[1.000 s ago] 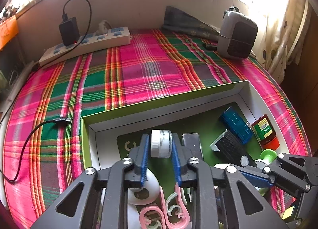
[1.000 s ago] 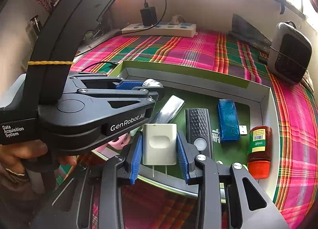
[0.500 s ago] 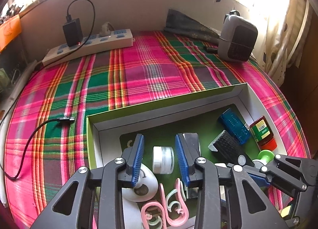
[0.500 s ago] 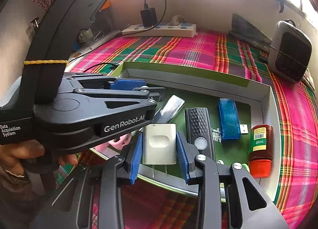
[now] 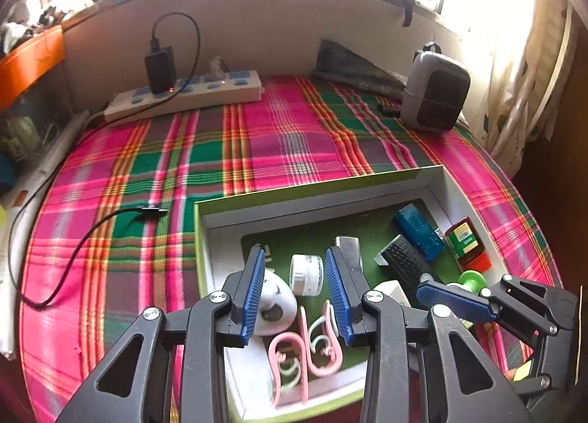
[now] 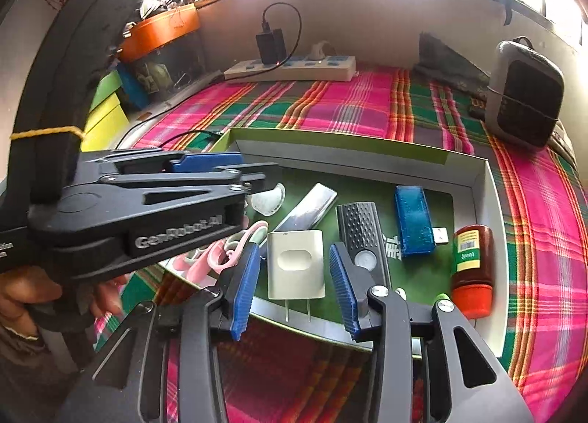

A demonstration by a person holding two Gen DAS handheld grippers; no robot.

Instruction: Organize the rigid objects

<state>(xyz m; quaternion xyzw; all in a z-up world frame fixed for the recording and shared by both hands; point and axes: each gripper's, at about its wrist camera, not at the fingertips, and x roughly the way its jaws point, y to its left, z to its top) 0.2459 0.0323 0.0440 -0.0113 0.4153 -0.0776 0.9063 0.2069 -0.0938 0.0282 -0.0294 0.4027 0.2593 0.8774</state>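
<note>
Holding charger [image 6: 296, 264], jar [image 5: 307, 274], bottle [image 6: 471, 268]: green box [image 6: 492, 202]

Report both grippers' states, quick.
Left gripper: open, jaws just widened off the small white jar.
Right gripper: open, jaws just widened off the white charger.

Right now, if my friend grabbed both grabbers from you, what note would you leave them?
Left gripper: jaws have just been opening, apart from the small white jar lying in the box.
Right gripper: jaws have just been opening, gaps on both sides of the white charger at the box's near edge.
Already in the box: blue USB stick, black remote, silver bar, red-capped bottle, pink hooks.
Left: pull both grippers clear. I can't see anything loose on the cloth.
</note>
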